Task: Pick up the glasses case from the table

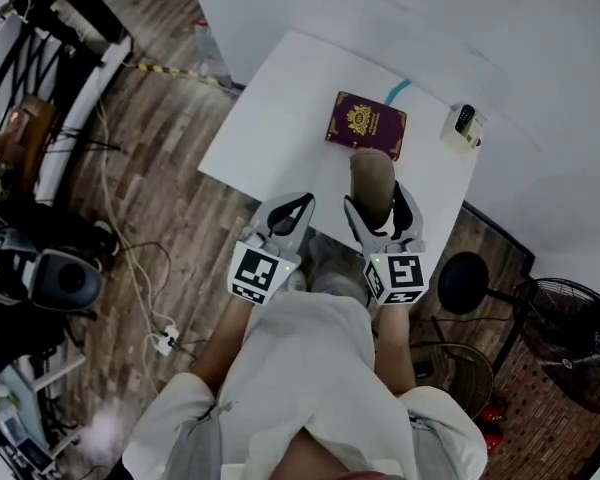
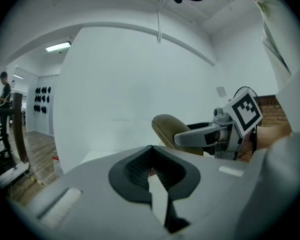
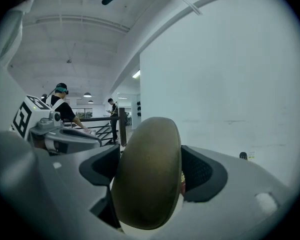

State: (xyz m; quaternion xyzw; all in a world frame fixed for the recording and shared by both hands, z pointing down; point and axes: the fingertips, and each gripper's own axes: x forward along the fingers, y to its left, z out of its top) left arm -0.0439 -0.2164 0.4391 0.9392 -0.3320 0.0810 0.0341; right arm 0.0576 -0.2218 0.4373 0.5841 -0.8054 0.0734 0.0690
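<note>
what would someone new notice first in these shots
The olive-brown glasses case draws the eye first: it is clamped on end between the jaws of the right gripper, at the near edge of the white table. Just beyond it a maroon booklet with a gold crest lies flat on the table. The left gripper is alongside, jaws together and empty.

Table (image 1: 265, 118) left half bare, open to approach. Maroon booklet (image 1: 366, 124) just beyond glasses case (image 1: 371, 176), blocks forward reach. Small white box (image 1: 462, 128) near right edge. Narrow gap between left gripper (image 1: 298, 204) and right gripper (image 1: 376, 198). Wall (image 1: 430, 18) behind table.
</note>
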